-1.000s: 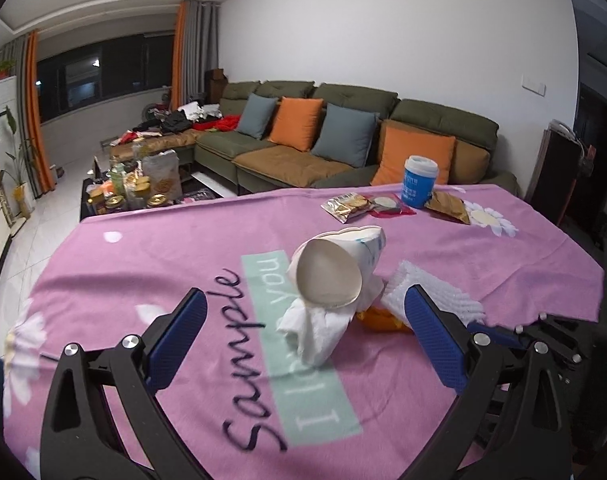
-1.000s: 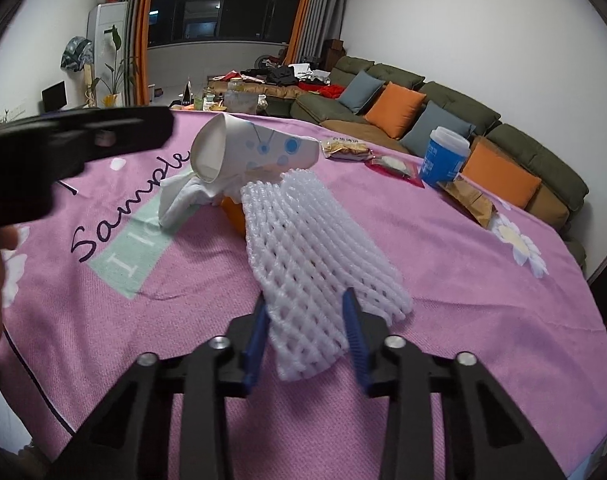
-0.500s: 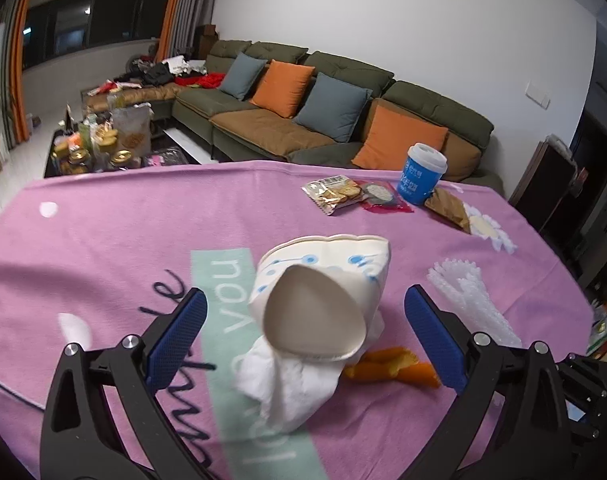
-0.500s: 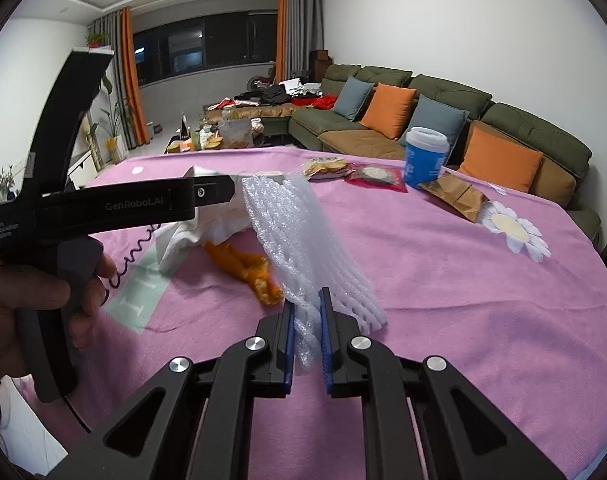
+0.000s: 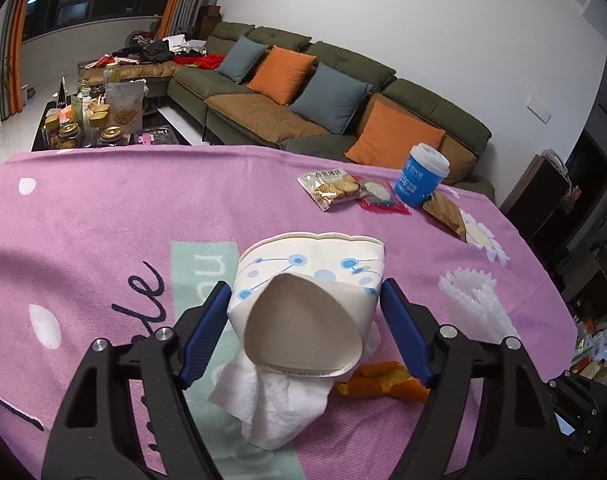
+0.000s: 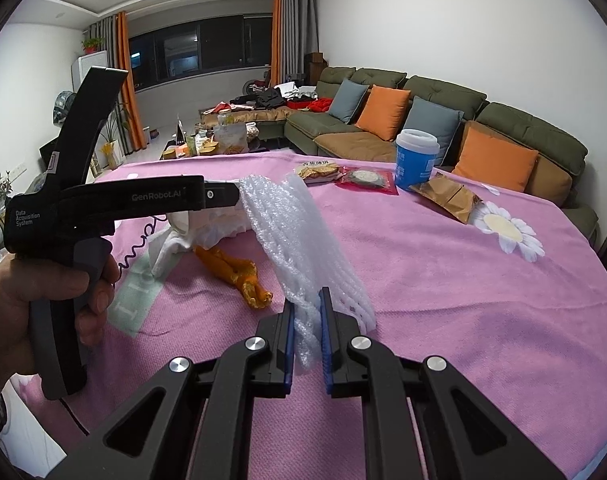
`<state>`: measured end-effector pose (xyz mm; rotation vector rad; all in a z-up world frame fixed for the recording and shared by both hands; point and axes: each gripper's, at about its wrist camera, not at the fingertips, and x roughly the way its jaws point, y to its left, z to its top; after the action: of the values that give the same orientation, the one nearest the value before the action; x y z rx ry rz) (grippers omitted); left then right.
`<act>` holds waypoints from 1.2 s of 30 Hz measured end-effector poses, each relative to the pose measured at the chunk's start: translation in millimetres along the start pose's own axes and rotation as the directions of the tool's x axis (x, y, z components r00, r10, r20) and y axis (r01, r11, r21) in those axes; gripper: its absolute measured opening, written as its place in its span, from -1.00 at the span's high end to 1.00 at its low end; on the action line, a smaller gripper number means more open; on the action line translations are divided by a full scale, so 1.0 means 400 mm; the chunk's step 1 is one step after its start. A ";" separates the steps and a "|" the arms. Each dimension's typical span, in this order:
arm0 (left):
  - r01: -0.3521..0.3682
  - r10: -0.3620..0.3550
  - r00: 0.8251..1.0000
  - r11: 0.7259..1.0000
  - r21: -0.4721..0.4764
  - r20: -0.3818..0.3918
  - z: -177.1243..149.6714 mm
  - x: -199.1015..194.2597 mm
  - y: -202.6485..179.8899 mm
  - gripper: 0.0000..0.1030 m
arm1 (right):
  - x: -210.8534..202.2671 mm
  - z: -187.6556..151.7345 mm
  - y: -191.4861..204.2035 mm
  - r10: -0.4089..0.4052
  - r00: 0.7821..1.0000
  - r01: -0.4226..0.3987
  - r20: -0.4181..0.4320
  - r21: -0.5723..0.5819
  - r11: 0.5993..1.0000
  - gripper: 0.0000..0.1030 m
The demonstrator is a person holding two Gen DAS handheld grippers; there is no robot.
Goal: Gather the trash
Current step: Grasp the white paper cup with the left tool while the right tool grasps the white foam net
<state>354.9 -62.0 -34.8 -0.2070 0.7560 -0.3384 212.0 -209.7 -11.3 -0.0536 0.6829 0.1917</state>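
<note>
A white paper cup (image 5: 307, 304) with blue dots lies on its side on the pink tablecloth (image 5: 123, 208), over a crumpled white tissue (image 5: 271, 404). My left gripper (image 5: 305, 300) has closed in on the cup; both blue pads touch its crushed sides. Orange peel (image 5: 383, 384) lies just right of it and shows in the right wrist view (image 6: 239, 272). My right gripper (image 6: 307, 304) is shut on one end of a white foam fruit net (image 6: 299, 240), which also shows in the left wrist view (image 5: 475, 304).
At the table's far side lie a biscuit packet (image 5: 329, 188), a red packet (image 5: 379, 198), a blue cup with a white lid (image 5: 419, 180) and a brown wrapper (image 5: 447, 214). A green sofa (image 5: 303, 92) stands behind. My left tool and hand (image 6: 59, 280) show at the right view's left.
My left gripper moved forward and closed its jaws from wide open onto the paper cup. My right gripper closed on the foam net and holds it.
</note>
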 end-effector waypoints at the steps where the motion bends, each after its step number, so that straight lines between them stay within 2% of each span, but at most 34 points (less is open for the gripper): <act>1: 0.001 -0.001 1.000 1.000 0.001 0.003 -0.001 -0.002 0.000 -0.44 | -0.002 0.001 0.000 -0.001 1.000 0.001 0.004 0.000 1.000 0.82; 10: -0.036 0.031 0.992 0.999 0.037 0.124 0.012 -0.114 -0.018 -0.44 | -0.045 0.015 0.009 -0.015 0.998 0.016 0.054 -0.004 1.000 0.82; 18: -0.084 0.068 0.966 0.995 0.054 0.248 -0.015 -0.318 -0.020 -0.44 | -0.111 0.031 0.031 0.009 0.993 -0.009 0.117 -0.004 1.000 0.82; 24: -0.111 0.095 0.951 0.993 0.038 0.294 -0.080 -0.454 -0.011 -0.44 | -0.181 0.036 0.076 0.050 0.984 -0.048 0.170 -0.017 0.999 0.82; 36: -0.194 0.182 0.908 0.981 -0.006 0.378 -0.248 -0.710 -0.011 -0.44 | -0.306 0.024 0.177 0.162 0.955 -0.151 0.248 -0.066 0.986 0.82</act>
<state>91.9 33.5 76.1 -0.1609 0.3839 -0.1197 111.4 -158.3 74.5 -0.0185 0.4273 0.3609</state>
